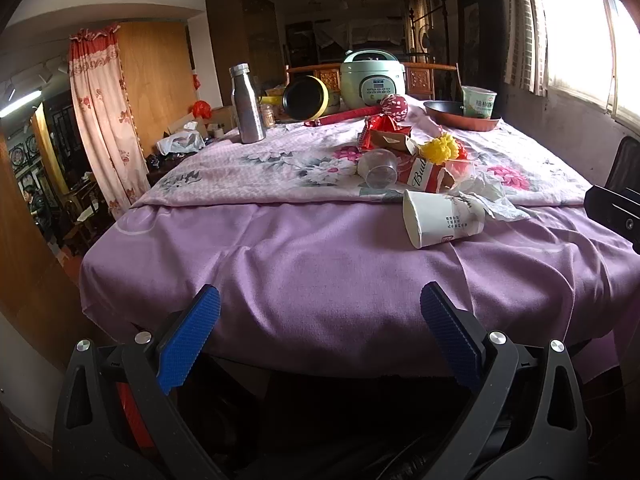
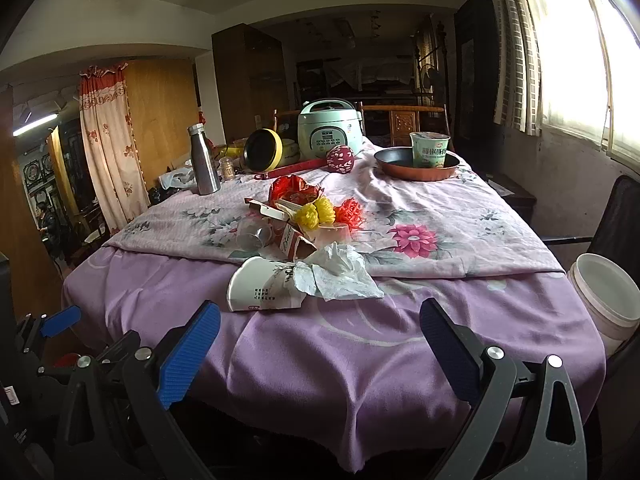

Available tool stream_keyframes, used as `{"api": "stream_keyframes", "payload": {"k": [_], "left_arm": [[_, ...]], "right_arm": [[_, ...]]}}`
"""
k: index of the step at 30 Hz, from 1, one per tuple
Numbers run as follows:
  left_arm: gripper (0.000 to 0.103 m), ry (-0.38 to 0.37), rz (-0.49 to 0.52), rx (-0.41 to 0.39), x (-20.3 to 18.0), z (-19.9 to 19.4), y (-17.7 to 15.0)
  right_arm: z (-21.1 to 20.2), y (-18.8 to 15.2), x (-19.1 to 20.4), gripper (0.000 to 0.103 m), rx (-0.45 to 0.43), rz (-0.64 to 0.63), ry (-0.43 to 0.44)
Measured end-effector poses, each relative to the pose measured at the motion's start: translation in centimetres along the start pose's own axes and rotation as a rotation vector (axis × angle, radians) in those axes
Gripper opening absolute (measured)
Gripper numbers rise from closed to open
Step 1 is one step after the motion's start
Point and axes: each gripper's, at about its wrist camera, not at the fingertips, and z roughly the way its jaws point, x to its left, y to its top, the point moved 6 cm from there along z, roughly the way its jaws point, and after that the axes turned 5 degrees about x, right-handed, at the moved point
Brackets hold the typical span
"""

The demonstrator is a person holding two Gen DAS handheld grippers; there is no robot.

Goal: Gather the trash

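A pile of trash lies mid-table on the purple cloth: a tipped white paper cup [image 1: 442, 218] [image 2: 264, 290], a crumpled tissue [image 1: 490, 196] [image 2: 338, 272], a red carton [image 1: 422, 176] [image 2: 294, 242], a clear plastic cup [image 1: 378, 168] [image 2: 252, 234], yellow and orange puffs [image 1: 440, 150] [image 2: 320, 210] and a red wrapper [image 2: 294, 190]. My left gripper [image 1: 320, 334] stands open at the table's near edge, empty. My right gripper [image 2: 320, 344] is open too, empty, short of the paper cup. A white bucket [image 2: 606, 300] stands at the table's right side.
At the far end stand a steel bottle [image 1: 246, 104] [image 2: 204, 160], a green rice cooker [image 1: 374, 78] [image 2: 330, 128], a yellow pot [image 1: 306, 98], a red patterned ball [image 2: 340, 159] and a pan [image 2: 416, 166] holding a noodle cup [image 2: 430, 148]. A window is on the right.
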Motion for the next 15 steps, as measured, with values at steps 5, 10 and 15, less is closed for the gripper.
{"api": "stream_keyframes", "payload": {"k": [5, 10, 15], "left_arm": [[0.096, -0.001, 0.0, 0.0, 0.01, -0.03, -0.05], [0.096, -0.001, 0.002, 0.002, -0.13, -0.03, -0.07], [0.096, -0.002, -0.003, 0.012, -0.2, 0.15, -0.32]], "right_arm": [[-0.07, -0.1, 0.16, 0.098, -0.001, -0.001, 0.002], [-0.14, -0.22, 0.11, 0.098, 0.0, 0.002, 0.007], [-0.11, -0.26, 0.16, 0.098, 0.0, 0.002, 0.007]]}}
